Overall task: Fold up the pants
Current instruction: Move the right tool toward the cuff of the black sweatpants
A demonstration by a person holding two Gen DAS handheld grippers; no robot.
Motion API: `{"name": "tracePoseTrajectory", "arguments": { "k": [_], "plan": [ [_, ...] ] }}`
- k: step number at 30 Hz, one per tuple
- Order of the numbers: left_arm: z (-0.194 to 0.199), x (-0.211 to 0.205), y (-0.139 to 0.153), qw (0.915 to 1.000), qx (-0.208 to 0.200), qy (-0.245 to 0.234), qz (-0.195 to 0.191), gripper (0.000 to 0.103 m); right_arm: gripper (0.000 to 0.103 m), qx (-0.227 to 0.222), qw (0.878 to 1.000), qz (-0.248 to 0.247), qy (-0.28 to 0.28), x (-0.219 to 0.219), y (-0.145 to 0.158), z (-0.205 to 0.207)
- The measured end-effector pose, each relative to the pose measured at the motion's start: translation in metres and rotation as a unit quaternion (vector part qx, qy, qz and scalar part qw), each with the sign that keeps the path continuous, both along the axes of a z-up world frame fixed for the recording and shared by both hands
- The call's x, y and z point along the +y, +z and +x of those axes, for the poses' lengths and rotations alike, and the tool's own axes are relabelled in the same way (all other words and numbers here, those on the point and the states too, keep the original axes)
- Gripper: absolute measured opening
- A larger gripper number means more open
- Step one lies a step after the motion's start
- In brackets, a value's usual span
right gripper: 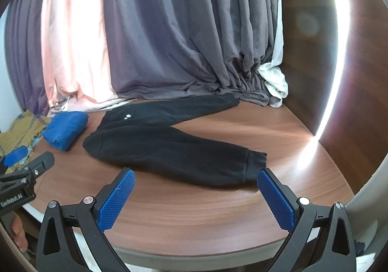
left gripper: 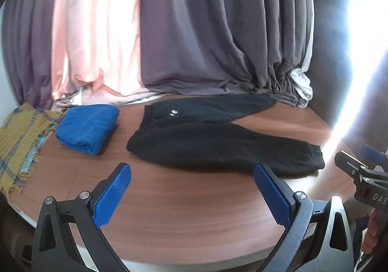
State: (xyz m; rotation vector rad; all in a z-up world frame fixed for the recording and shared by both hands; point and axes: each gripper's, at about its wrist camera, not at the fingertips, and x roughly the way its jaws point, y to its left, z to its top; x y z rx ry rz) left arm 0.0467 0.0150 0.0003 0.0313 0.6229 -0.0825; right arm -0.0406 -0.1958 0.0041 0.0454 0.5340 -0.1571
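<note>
Black pants [left gripper: 218, 143] [right gripper: 165, 146] lie flat on the wooden table [left gripper: 194, 211] [right gripper: 194, 211], waistband to the left with two silver snaps, legs spread apart toward the right. The near leg's cuff [right gripper: 254, 165] ends close to the right gripper's right finger. My left gripper [left gripper: 194, 189] hovers open over the table's front edge, short of the pants, with nothing between its blue pads [left gripper: 111, 196]. My right gripper [right gripper: 196, 194] is also open and empty, just in front of the near leg. Each gripper shows at the edge of the other's view.
A folded blue cloth [left gripper: 87, 126] [right gripper: 65, 130] sits left of the pants. A yellow checked fabric [left gripper: 19, 141] drapes at the far left edge. Grey and pink curtains [left gripper: 194, 29] hang behind the table, touching its back. A wooden wall [right gripper: 351, 102] bounds the right side.
</note>
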Motion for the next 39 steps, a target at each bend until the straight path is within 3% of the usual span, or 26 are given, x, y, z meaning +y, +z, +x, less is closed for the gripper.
{"name": "tracePoseTrajectory", "arguments": {
  "k": [13, 22, 27, 37, 39],
  "plan": [
    [0.058, -0.017, -0.042, 0.9976, 0.035, -0.059, 0.014, 0.103, 0.103, 0.044, 0.995, 0.002, -0.091, -0.003, -0.034, 0.051],
    [0.077, -0.056, -0.072, 0.9975, 0.07, -0.001, -0.01, 0.103, 0.102, 0.085, 0.992, 0.029, -0.085, -0.056, -0.061, 0.077],
    [0.087, -0.078, -0.089, 0.9952, 0.095, 0.023, -0.004, 0.103, 0.102, 0.112, 0.99, 0.046, -0.074, -0.086, -0.082, 0.091],
    [0.093, -0.097, -0.109, 0.9909, 0.12, 0.058, 0.016, 0.103, 0.091, 0.155, 0.981, 0.091, -0.074, -0.129, -0.115, 0.109],
    [0.093, -0.099, -0.112, 0.9902, 0.125, 0.061, 0.015, 0.103, 0.083, 0.162, 0.979, 0.101, -0.072, -0.135, -0.12, 0.112]
  ]
}}
